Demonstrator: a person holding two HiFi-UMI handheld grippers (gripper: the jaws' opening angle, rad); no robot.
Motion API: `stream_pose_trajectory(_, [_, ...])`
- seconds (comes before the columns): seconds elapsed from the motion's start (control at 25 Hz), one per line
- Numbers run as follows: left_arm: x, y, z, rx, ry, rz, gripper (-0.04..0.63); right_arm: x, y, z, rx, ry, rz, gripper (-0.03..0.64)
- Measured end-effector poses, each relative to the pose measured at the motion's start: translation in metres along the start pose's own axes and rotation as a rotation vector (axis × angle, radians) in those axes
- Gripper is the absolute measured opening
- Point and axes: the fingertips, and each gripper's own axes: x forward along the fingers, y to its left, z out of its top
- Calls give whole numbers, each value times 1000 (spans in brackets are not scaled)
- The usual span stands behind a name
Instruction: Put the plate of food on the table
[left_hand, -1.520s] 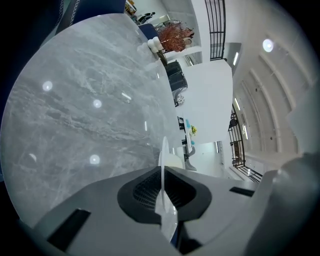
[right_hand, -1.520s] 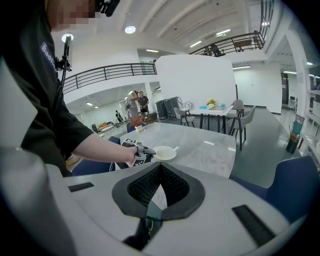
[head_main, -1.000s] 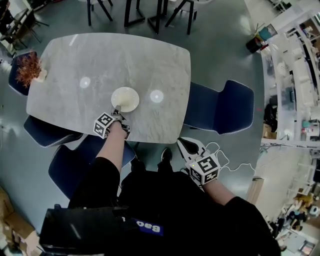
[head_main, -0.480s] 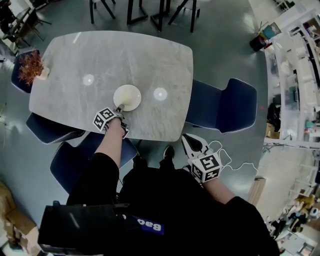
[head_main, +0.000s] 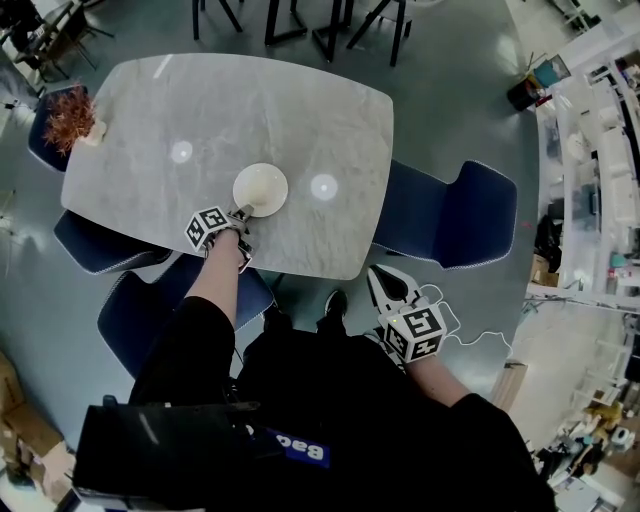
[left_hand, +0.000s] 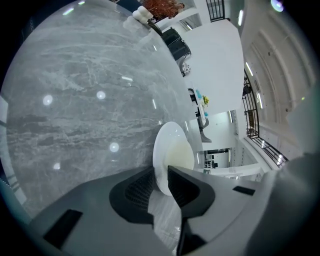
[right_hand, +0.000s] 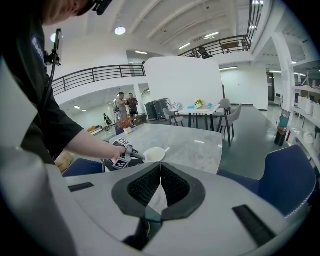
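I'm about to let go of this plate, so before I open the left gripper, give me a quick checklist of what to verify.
1. Left gripper shut on plate rim: ok.
2. Plate over the table, inside its near edge: ok.
3. Plate sitting flat on the table: cannot tell.
4. Plant far from the plate: ok.
5. Right gripper shut, empty, off the table: ok.

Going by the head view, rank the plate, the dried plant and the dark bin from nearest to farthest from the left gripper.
1. The plate: its near rim is clamped in the left gripper.
2. The dried plant: on the far left corner of the table.
3. The dark bin: off the table, far to the right.
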Motion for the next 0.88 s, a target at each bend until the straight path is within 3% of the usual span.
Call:
stream_pose_trajectory(0.28, [-16,-8,-4,-11,-10,-79,72,2,6,4,-6,-16,38,11])
stream_pose_trajectory(0.52, [-54,-55,-31,50,-74,-278,72,3,17,11,-27,-54,99,11])
stream_pose_trajectory(0.76, [-96,-87,-80,94,-22,-384,71,5,33,16,-35,-78,154,11])
stream_pose_trajectory(0.88, [-117,-104,-102,160,4,-424,71,9,41,20,-38,-92,179,11])
